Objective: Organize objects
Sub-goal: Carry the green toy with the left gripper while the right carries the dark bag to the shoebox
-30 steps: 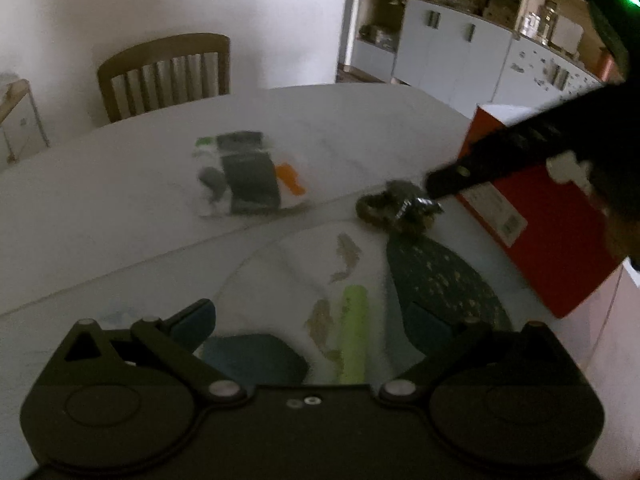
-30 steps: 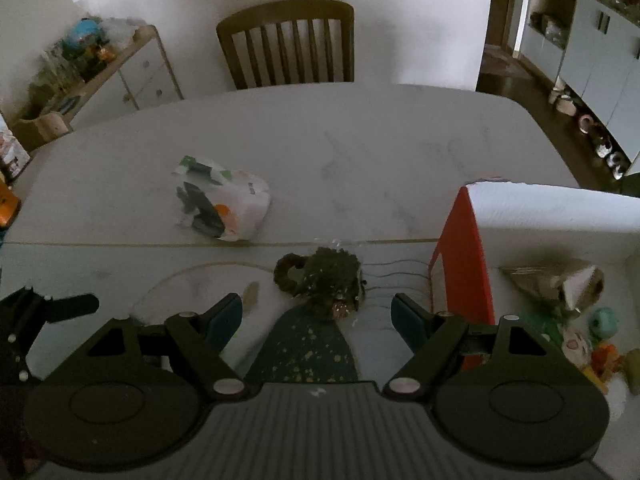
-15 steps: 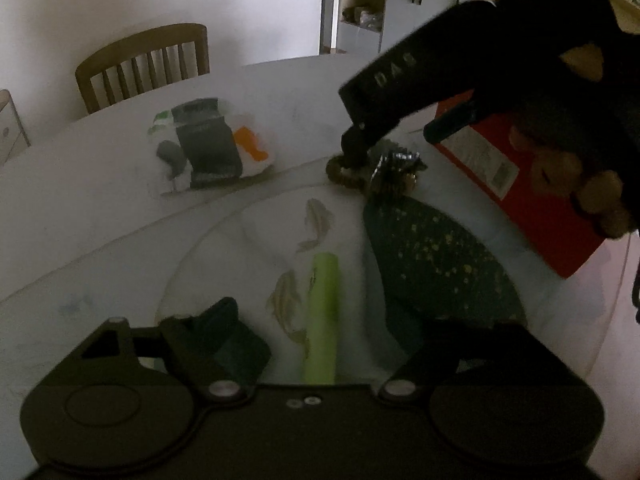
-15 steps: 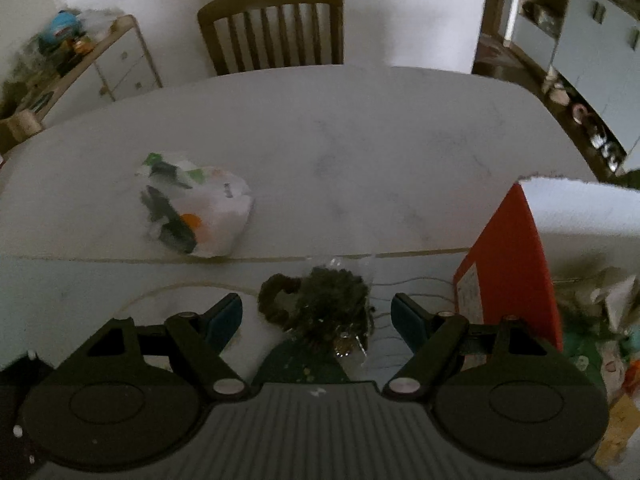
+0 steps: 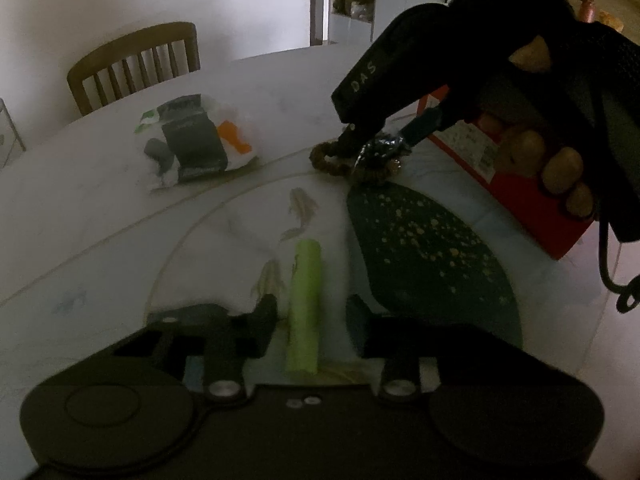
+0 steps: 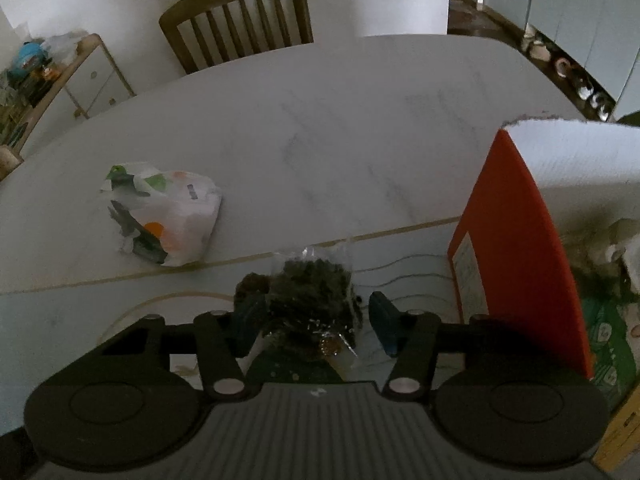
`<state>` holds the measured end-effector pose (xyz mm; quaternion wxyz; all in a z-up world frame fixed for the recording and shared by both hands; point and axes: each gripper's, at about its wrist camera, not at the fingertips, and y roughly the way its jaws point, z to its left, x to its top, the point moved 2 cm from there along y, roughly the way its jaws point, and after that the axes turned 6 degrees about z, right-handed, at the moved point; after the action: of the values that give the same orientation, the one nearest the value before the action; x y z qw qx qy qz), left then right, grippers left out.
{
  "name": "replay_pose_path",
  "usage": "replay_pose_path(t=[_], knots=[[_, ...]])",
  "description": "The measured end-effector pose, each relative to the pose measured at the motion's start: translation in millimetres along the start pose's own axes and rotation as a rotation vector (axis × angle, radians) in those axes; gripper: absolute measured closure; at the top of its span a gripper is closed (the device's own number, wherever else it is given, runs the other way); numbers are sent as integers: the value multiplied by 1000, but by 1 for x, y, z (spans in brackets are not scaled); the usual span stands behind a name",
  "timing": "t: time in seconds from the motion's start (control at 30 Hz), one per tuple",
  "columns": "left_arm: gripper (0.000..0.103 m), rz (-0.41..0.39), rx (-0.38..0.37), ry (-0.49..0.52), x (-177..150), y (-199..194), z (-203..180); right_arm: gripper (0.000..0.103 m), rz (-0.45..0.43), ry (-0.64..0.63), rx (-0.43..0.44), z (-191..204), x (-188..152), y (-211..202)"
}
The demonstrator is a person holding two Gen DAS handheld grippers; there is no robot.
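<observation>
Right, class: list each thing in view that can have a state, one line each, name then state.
Green tube: lying flat between the left gripper fingers, which have just been closing.
Clear bag of dark hair ties: on the table, between the closing right gripper fingers.
Red box: open-topped, holding items.
White plastic bag: crumpled, lying untouched.

Home dining room, marble table (image 6: 360, 128), wooden chair (image 6: 240, 12), cupboards (image 6: 580, 12)
</observation>
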<state>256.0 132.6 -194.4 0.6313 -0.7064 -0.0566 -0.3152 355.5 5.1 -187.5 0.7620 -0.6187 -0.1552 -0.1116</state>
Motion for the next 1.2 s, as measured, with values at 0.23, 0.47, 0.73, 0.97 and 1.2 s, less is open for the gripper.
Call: replay_pose_path(t=[0.23, 0.47, 0.73, 0.97, 1.2], knots=[[89, 14, 3, -19, 1, -1, 3, 68, -3, -15, -14, 4, -2, -2], [89, 33, -9, -70, -1, -7, 9, 72, -36, -33, -4, 9, -7, -20], [89, 21, -27, -107, 4, -30, 5, 72, -65, -35, 63, 13, -22, -65], [89, -32, -47, -109, 20, -65, -8, 72, -92, -67, 76, 10, -41, -111], [89, -84, -71, -105, 33, -95, -37, 72, -128, -85, 78, -5, -60, -155]])
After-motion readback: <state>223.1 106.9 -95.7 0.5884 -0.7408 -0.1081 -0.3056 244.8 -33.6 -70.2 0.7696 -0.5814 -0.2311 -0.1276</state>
